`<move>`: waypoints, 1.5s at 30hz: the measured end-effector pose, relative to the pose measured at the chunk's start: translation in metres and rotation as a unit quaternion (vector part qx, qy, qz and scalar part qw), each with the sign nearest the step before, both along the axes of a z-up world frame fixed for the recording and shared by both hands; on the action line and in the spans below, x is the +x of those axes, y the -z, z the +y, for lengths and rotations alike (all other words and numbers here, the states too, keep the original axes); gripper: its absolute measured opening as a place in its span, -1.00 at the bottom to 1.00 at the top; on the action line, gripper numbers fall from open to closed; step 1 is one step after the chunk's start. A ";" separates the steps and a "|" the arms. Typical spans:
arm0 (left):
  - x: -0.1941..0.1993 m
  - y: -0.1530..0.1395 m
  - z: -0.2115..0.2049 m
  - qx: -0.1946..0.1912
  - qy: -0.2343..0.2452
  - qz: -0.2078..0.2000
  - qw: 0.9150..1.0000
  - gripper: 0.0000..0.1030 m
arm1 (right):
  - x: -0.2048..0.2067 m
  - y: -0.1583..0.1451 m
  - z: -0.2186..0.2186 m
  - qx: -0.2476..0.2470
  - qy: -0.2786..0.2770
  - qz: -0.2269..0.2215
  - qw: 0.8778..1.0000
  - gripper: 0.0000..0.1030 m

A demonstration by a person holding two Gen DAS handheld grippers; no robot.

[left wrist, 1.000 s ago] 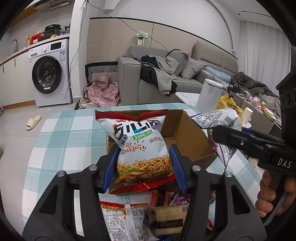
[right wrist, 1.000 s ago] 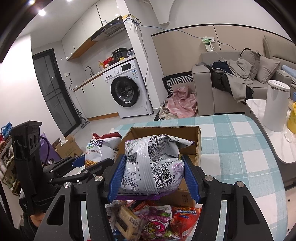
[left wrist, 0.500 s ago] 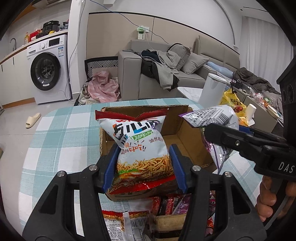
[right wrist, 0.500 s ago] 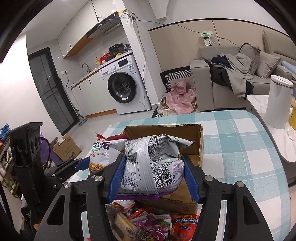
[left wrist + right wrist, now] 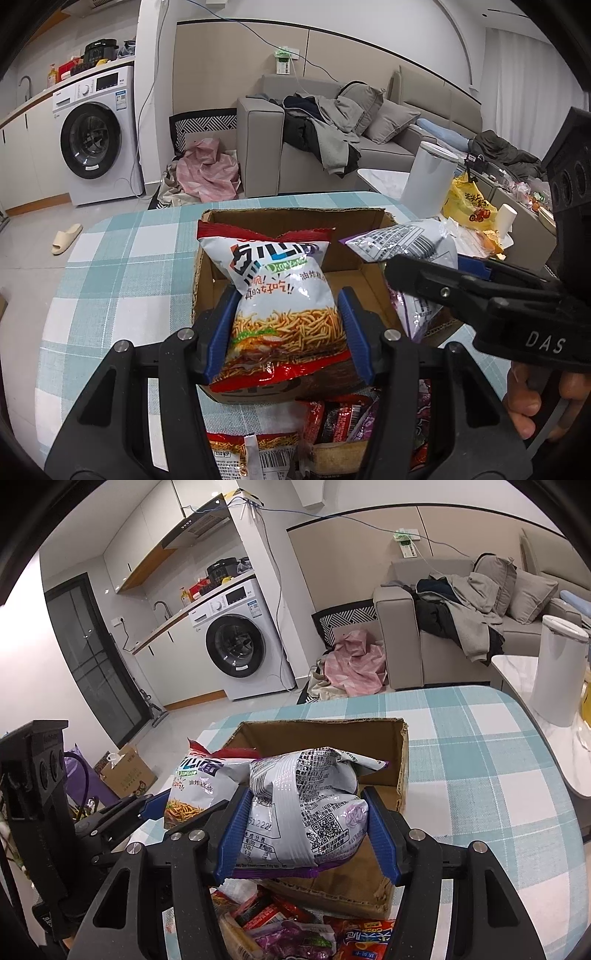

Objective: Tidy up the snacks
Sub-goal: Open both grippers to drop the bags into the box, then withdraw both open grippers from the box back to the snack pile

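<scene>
My left gripper (image 5: 286,334) is shut on a white and red noodle-snack bag (image 5: 280,295) and holds it upright over the near part of an open cardboard box (image 5: 295,221). My right gripper (image 5: 303,830) is shut on a silver and purple snack bag (image 5: 303,805), held over the box (image 5: 402,753) near its front edge. The silver bag also shows in the left wrist view (image 5: 410,243), to the right of the noodle bag. The noodle bag shows in the right wrist view (image 5: 199,779), left of the silver bag.
The box sits on a table with a teal checked cloth (image 5: 122,280). A heap of loose snack packets (image 5: 295,930) lies in front of the box near the table's front edge. A white bin (image 5: 424,181) and a side table stand to the right.
Both grippers have moved forward with their bags, from the snack heap to over the box. The box now looks nearer and larger in both views.
</scene>
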State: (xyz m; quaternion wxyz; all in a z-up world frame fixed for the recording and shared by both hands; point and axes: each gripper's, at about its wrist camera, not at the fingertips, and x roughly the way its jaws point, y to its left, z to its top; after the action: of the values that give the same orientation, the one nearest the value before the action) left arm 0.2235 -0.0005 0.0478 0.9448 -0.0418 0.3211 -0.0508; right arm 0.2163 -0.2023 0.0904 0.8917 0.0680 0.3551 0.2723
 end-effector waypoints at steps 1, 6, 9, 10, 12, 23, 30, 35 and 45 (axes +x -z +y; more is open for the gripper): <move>0.002 0.001 0.001 0.000 0.000 0.001 1.000 0.01 | 0.001 0.001 0.001 -0.002 -0.001 0.002 1.000 0.19; 0.008 0.007 0.005 -0.001 0.001 0.007 1.000 0.01 | 0.001 0.003 0.000 -0.004 0.002 0.005 1.000 0.20; 0.008 0.008 0.006 -0.004 0.001 0.009 1.000 0.01 | 0.001 0.002 -0.003 0.000 0.003 0.002 1.000 0.23; 0.007 0.008 0.006 -0.004 0.000 0.008 1.000 0.01 | 0.000 0.000 -0.004 0.001 0.002 -0.001 1.000 0.23; 0.005 0.009 0.008 -0.005 0.000 0.006 1.000 0.01 | -0.003 -0.004 -0.007 0.002 0.002 -0.008 1.000 0.30; -0.048 -0.011 0.014 0.006 -0.008 -0.027 1.000 0.94 | -0.028 -0.007 -0.030 -0.008 -0.001 -0.008 1.000 0.99; -0.086 -0.013 0.029 -0.002 -0.024 -0.032 0.999 0.99 | -0.052 -0.003 -0.040 -0.012 -0.003 -0.018 1.000 0.99; -0.110 -0.011 0.037 0.004 -0.034 -0.032 0.999 0.99 | -0.067 0.001 -0.045 -0.012 -0.007 -0.015 1.000 0.99; -0.131 0.001 0.040 0.008 -0.040 -0.018 0.999 0.99 | -0.095 0.016 -0.046 -0.047 -0.020 -0.016 0.999 0.99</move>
State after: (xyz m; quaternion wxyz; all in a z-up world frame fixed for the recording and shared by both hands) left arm 0.0924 0.0398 0.0463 0.9519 -0.0464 0.3025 -0.0110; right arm 0.1215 -0.2479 0.0742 0.8939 0.0145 0.3549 0.2736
